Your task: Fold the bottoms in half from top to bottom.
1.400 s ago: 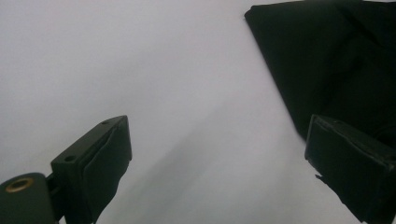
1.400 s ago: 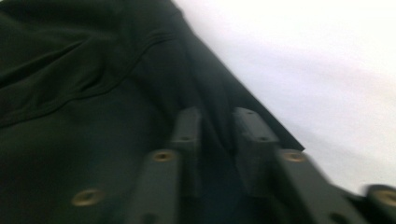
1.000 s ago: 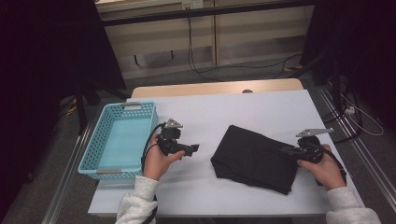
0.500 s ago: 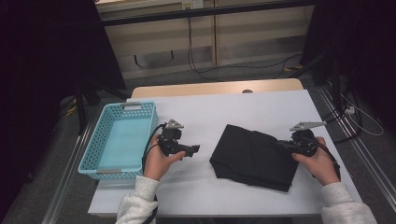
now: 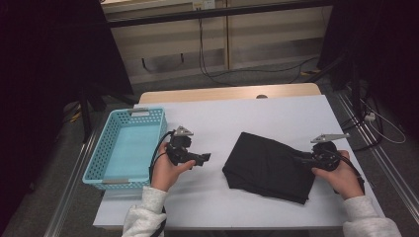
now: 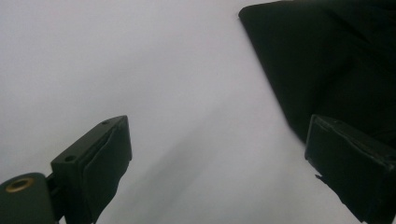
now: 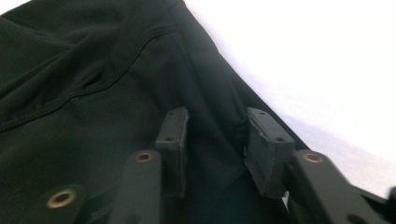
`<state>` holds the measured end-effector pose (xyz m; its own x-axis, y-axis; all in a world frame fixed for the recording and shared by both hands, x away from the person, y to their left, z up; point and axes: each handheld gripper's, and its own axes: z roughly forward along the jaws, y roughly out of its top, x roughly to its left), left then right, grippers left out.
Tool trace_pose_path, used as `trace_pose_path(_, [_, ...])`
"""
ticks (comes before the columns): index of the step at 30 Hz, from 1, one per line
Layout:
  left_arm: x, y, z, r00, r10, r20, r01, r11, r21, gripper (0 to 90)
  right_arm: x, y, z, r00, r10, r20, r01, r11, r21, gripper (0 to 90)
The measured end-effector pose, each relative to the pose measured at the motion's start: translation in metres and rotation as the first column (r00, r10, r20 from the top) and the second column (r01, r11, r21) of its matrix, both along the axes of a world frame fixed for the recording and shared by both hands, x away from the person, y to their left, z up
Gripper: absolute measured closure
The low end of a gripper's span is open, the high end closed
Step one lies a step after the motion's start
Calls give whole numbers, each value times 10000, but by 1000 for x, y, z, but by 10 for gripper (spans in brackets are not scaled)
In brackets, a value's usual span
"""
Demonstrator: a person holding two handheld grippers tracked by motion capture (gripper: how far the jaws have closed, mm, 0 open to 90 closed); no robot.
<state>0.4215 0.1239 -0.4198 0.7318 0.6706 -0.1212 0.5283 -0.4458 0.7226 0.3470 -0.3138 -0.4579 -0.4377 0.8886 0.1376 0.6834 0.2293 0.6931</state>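
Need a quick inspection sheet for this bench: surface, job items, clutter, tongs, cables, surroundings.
Surface: white table, flat, with a wooden strip along its far edge.
Job's things: black folded garment lying right of centre; light blue basket at the table's left edge, nothing in it.
Clutter: nothing seen.
Grippers: left tongs wide open above bare table, between basket and garment; right tongs at the garment's right edge, jaws just opened, fabric between them but not clamped.
Cables: a black lead trails from the left tongs; loose cables lie on the floor beyond the table and to its right.
Surroundings: dark curtains either side, pale wall panel behind.
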Motion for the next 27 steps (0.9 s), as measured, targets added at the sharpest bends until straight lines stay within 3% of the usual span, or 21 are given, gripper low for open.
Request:
trace_pose_path(2, [0, 0, 0, 10000, -39, -35, 40, 10000, 82, 72, 0, -1, -3, 9999, 164, -41, -161, 9983, 558, 802])
trace_pose_path(5, [-1, -1, 2, 9999, -141, -48, 142, 9998, 117, 72, 1, -3, -5, 9996, 199, -186, -179, 9949, 990, 823])
trace_pose_path(7, [-1, -3, 1, 9999, -144, 52, 143, 9998, 138, 72, 2, 0, -1, 9996, 259, -95, -251, 9967, 777, 829])
trace_pose_path(12, [0, -5, -1, 9999, -153, 9, 153, 9997, 168, 72, 10, 6, 5, 9991, 213, 376, -241, 9969, 753, 832])
trace_pose_path(14, [-1, -6, -1, 9997, -228, -61, 229, 9996, 180, 72, 14, 7, 3, 9980, 105, 623, -122, 9995, 275, 830])
trace_pose_path(16, [-2, -6, -1, 9997, -262, 33, 262, 9995, 166, 72, 14, 7, 2, 9993, 123, 362, -137, 9992, 378, 827])
trace_pose_path(18, [-2, -5, 1, 9997, -257, 25, 257, 9996, 147, 72, 12, 7, 3, 9991, 146, 403, -152, 9998, 140, 826])
trace_pose_path(22, [-3, -5, 1, 9997, -253, 17, 253, 9996, 130, 72, 4, 6, 16, 9986, 188, 496, -211, 9988, 453, 823])
trace_pose_path(25, [-5, -6, 1, 9997, -237, 103, 236, 9997, 117, 72, -2, 3, 24, 9986, 299, 431, -308, 9993, 211, 816])
trace_pose_path(27, [-7, -9, 0, 9996, -280, 68, 279, 9995, 117, 71, -4, -1, 20, 9992, 167, 369, -173, 9997, 153, 774])
